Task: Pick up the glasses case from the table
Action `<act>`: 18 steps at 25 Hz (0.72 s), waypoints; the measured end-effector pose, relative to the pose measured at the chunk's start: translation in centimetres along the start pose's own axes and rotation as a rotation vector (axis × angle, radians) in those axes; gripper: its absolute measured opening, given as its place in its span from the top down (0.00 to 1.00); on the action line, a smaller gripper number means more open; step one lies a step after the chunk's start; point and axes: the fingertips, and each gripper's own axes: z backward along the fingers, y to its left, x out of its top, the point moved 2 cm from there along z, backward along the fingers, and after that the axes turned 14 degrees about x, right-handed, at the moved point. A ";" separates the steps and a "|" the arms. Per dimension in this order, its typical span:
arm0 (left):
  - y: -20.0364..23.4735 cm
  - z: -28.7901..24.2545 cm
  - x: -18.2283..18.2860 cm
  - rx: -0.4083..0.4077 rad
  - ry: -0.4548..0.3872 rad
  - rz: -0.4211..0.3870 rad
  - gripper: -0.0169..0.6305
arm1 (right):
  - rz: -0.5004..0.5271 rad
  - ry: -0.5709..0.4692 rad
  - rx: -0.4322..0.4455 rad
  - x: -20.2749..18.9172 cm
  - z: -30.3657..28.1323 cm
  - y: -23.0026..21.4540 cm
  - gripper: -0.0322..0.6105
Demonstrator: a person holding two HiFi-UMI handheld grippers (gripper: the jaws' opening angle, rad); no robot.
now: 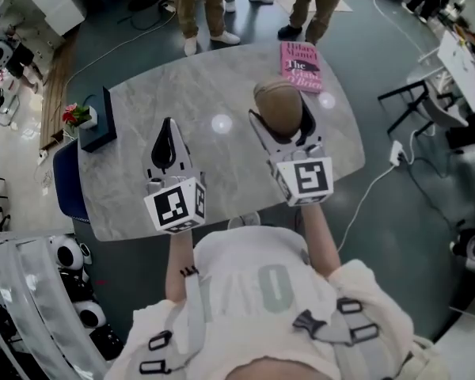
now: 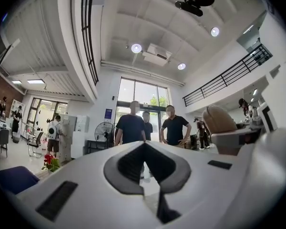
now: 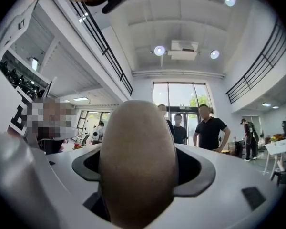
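The grey marbled table fills the middle of the head view, and several people stand along its far edge. The left hand-held gripper hangs over the table's near left part, its jaws clenched together with nothing between them. The right hand-held gripper is over the table's middle right, jaws pressed against both sides of the tan glasses case, which it holds in the air above the table. A dark box sits at the left end with a red flower beside it. A pink book lies at the far edge, just beyond the case.
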 end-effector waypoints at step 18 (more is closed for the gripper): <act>-2.0 0.7 0.1 -0.036 -0.017 -0.002 0.97 | -0.030 -0.082 -0.094 -1.8 6.2 -1.7 0.32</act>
